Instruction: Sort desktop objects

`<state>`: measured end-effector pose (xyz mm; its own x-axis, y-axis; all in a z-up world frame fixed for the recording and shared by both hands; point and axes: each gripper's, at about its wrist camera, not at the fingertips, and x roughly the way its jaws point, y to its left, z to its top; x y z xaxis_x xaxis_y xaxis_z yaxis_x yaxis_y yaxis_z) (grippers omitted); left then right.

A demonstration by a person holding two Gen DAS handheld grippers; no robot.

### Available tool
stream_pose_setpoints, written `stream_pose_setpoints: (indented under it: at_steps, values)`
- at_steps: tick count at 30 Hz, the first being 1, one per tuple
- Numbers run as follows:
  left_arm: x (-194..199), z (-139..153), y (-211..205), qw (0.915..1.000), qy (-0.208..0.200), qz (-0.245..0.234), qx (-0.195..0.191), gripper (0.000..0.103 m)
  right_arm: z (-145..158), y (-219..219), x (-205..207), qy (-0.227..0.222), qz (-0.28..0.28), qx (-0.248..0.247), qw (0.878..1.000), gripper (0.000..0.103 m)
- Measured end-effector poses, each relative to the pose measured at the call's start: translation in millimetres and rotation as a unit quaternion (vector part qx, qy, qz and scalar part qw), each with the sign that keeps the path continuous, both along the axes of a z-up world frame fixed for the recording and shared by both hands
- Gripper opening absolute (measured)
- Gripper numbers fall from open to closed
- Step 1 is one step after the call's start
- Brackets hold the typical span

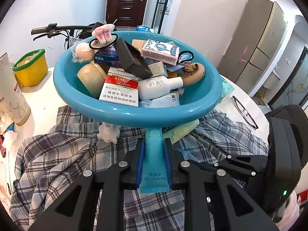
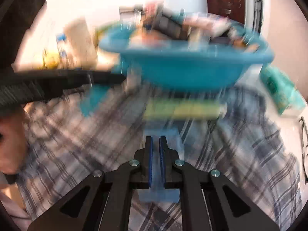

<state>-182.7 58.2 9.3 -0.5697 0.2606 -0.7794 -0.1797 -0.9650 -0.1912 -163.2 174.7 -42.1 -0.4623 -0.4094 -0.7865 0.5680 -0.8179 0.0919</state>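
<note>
Blue tube clamped in my left gripper at lower centre, cap just under the heaped blue basin at frame centre, right gripper closed and empty; I judge lifting carelessly could knock the rim and spill the pile.

1. The blue tube is soft plastic, printed "Beauty Tips". It lies lengthwise between the left jaws, pinched by both blue pads, with its crimped flat end toward the camera and its cap end pointing out past the fingertips, under the rim of the basin.
2. The blue basin is round, glossy and heaped full. It sits just ahead of the left jaws.
3. The pale green tube lies flat just beyond the right fingertip of the left jaws, partly under the basin.
</note>
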Motion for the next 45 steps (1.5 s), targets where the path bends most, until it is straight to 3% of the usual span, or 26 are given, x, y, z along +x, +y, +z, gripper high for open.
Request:
stream_pose_setpoints:
  at_steps: [4, 6, 8, 10, 11, 14, 18, 20, 22, 23, 24, 28, 29, 31, 35, 36, 38, 39, 45]
  values:
    - [1, 0, 0, 1.0000, 0.002, -0.001, -0.001, 0.021, 9, 6, 1, 0.006, -0.010, -0.022, 1.000, 0.007]
    - [1, 1, 0, 1.0000, 0.002, -0.001, -0.001, 0.021, 15, 4, 6, 0.039, -0.015, 0.008, 0.999, 0.007]
    - [1, 1, 0, 1.0000, 0.003, 0.000, -0.001, 0.021, 16, -3, 11, 0.057, -0.013, 0.033, 0.998, 0.022]
    - [1, 1, -1, 1.0000, 0.002, 0.001, 0.000, 0.021, 15, -4, 15, 0.050, -0.002, 0.027, 0.998, 0.062]
    - [0, 1, -1, 1.0000, 0.002, 0.002, 0.001, 0.021, 13, -5, 16, 0.048, 0.002, 0.031, 0.998, 0.063]
    - [1, 2, -1, 1.0000, 0.003, 0.002, 0.001, 0.021, 5, -14, 18, 0.050, -0.001, 0.072, 0.996, 0.063]
    - [1, 2, -1, 1.0000, 0.002, 0.002, 0.000, 0.021, -4, -14, 20, 0.038, 0.011, 0.084, 0.996, 0.059]
    - [0, 2, -1, 1.0000, 0.001, 0.002, 0.002, 0.021, -4, -14, 19, 0.046, 0.005, 0.092, 0.995, 0.047]
    - [1, 3, -2, 1.0000, 0.001, 0.002, 0.004, 0.021, -5, -11, 18, 0.047, -0.002, 0.090, 0.995, 0.042]
    - [1, 3, -2, 1.0000, 0.003, 0.002, 0.005, 0.021, -5, -10, 17, 0.040, -0.001, 0.084, 0.996, 0.033]
    - [1, 4, -3, 1.0000, 0.004, 0.002, 0.005, 0.021, -6, -9, 15, 0.036, -0.002, 0.081, 0.996, 0.032]
    - [2, 7, -4, 0.9999, 0.007, 0.003, 0.007, 0.021, -3, -7, 16, 0.042, 0.004, 0.076, 0.996, 0.035]
    - [2, 7, -4, 0.9999, 0.008, 0.004, 0.008, 0.021, -1, -7, 17, 0.051, 0.002, 0.079, 0.996, 0.049]
    - [2, 8, -5, 0.9999, 0.008, 0.004, 0.009, 0.021, 2, -8, 21, 0.079, 0.002, 0.078, 0.994, 0.059]
    - [2, 12, -8, 0.9998, 0.011, 0.007, 0.015, 0.021, 10, -10, 24, 0.105, 0.011, 0.054, 0.993, 0.058]
    - [2, 13, -8, 0.9998, 0.013, 0.008, 0.016, 0.021, 12, -9, 23, 0.100, 0.012, 0.038, 0.994, 0.056]
    - [3, 16, -10, 0.9996, 0.017, 0.011, 0.018, 0.021, 12, -8, 19, 0.079, 0.013, 0.010, 0.997, 0.033]
    - [3, 17, -11, 0.9996, 0.019, 0.012, 0.019, 0.021, 10, -7, 18, 0.066, 0.015, 0.001, 0.998, 0.028]
    - [4, 20, -12, 0.9995, 0.023, 0.012, 0.021, 0.021, 0, -13, 17, 0.053, 0.022, 0.014, 0.998, 0.026]
